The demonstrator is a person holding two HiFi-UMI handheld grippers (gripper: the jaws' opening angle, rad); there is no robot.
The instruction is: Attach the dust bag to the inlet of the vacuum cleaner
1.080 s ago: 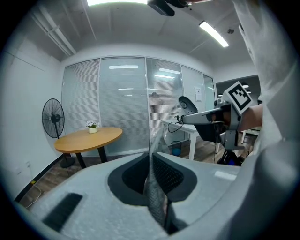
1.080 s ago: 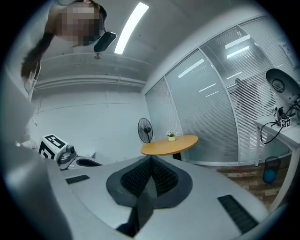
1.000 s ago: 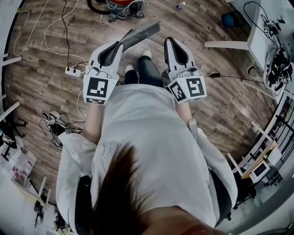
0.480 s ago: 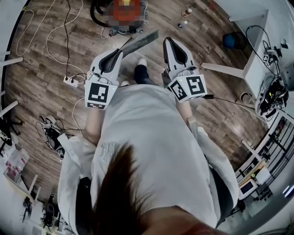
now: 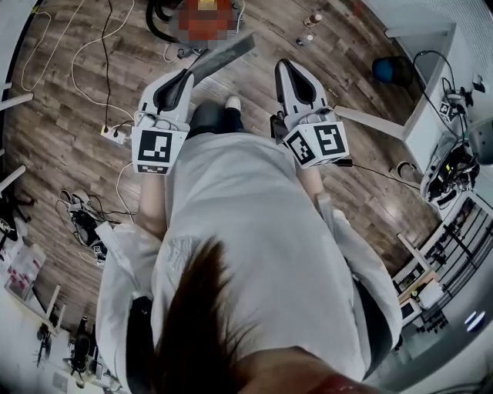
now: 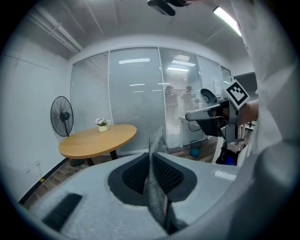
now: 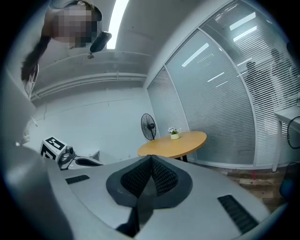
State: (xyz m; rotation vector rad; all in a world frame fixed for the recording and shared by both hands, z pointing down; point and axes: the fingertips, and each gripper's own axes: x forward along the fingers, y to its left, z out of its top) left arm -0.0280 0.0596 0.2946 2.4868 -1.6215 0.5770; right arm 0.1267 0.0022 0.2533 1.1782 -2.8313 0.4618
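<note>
In the head view my left gripper [image 5: 187,75] is shut on a flat grey dust bag [image 5: 225,55], which sticks out ahead and to the right above the wooden floor. Seen from the left gripper view, the dust bag [image 6: 156,197] stands edge-on, pinched between the jaws of the left gripper [image 6: 152,157]. My right gripper [image 5: 286,66] is held alongside, shut with nothing in it; its pads meet in the right gripper view [image 7: 151,160]. The vacuum cleaner [image 5: 166,11], red with a black hose, sits on the floor at the top edge, ahead of both grippers and partly covered.
A power strip [image 5: 112,135] and white cables [image 5: 85,54] lie on the floor at the left. Two small bottles [image 5: 311,19] and a blue bin [image 5: 385,69] stand at the upper right by a white desk leg [image 5: 370,119]. A round wooden table [image 6: 98,139] and a fan [image 6: 61,117] stand ahead.
The floor has slid down the picture as the person walks toward the vacuum cleaner. Both grippers stay side by side, the left still holding the dust bag and now a little further left.
</note>
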